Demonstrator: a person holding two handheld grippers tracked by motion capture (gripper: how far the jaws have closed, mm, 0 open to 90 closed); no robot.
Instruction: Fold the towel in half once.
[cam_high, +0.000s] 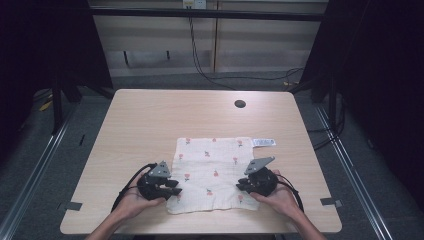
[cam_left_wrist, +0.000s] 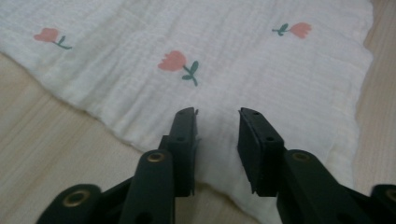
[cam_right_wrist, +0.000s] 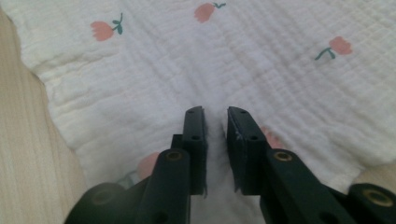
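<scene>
High view: a white cloth (cam_high: 212, 172) printed with small red flowers is spread flat on the near half of a light wooden desk (cam_high: 150, 120), with a small white label (cam_high: 263, 142) lying just off its far right corner. A round dark hole (cam_high: 240, 103) is seen in the desk top towards the far edge. The left hand-held gripper (cam_high: 175, 187) is held by the person's left hand (cam_high: 135, 197) at the cloth's near left edge, and the right hand-held gripper (cam_high: 241, 186) is held by the right hand (cam_high: 277, 195) over the cloth's near right part; a grey three-cornered plate is carried on top of each.

From the left gripper view, the left hand-held gripper (cam_left_wrist: 217, 128) is seen with its jaws spread apart over the cloth (cam_left_wrist: 233, 60), just inside its wavy edge, with nothing between them; bare desk (cam_left_wrist: 42, 149) is shown to one side. Whether the tips touch the fabric cannot be told.

From the right gripper view, the right hand-held gripper (cam_right_wrist: 215, 123) is seen with its jaws parted by a narrower gap (not pressed together) above the cloth (cam_right_wrist: 163, 60), and nothing is pinched. Flower prints are scattered around, and a strip of desk (cam_right_wrist: 23, 140) is shown beside the cloth's edge
</scene>
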